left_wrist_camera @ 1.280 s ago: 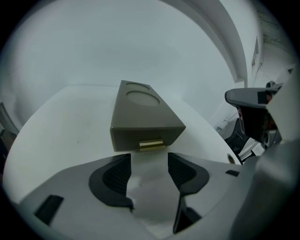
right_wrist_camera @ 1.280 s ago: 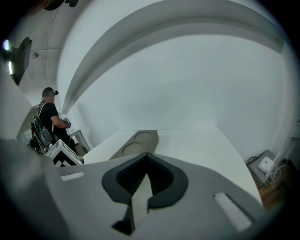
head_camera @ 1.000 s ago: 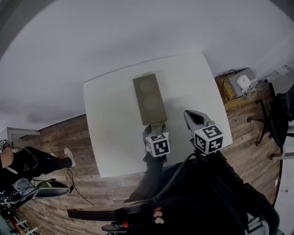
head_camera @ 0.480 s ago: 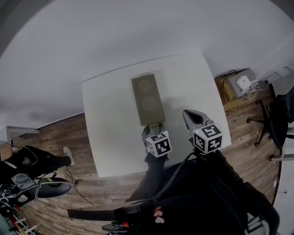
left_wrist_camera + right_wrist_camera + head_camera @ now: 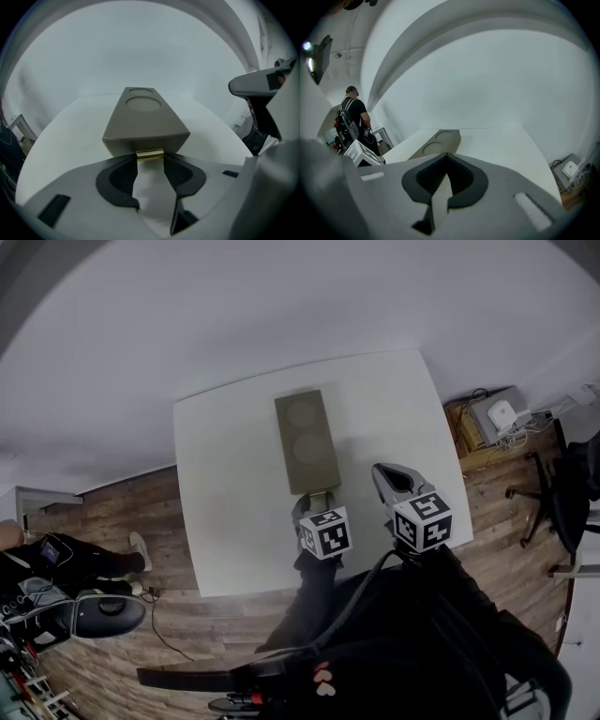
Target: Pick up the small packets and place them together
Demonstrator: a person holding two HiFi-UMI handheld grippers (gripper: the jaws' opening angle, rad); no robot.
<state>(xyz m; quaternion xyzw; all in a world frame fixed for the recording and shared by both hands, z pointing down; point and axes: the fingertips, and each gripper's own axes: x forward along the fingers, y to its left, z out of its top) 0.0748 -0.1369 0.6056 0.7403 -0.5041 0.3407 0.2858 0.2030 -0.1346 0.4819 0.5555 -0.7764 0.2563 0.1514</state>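
Note:
A tan oblong box (image 5: 306, 442) with two round recesses on top lies lengthwise on the white table (image 5: 225, 521). My left gripper (image 5: 319, 498) sits at the box's near end. In the left gripper view the box (image 5: 145, 122) fills the middle, and a small gold packet (image 5: 150, 154) shows at its lower front edge, right at the tips of my left gripper (image 5: 150, 158). Its jaws are closing, with the packet spanning the gap between them. My right gripper (image 5: 382, 472) hovers to the right of the box, shut and empty; its view shows the box (image 5: 440, 139) ahead on the left.
Right of the table on the wooden floor are a low stand with a white device (image 5: 497, 413) and an office chair (image 5: 562, 493). A person (image 5: 56, 559) sits on the floor at far left beside some gear. The table's near edge runs just under my grippers.
Both grippers stay almost where they were at the box's near end. The person on the floor at left has shifted further left.

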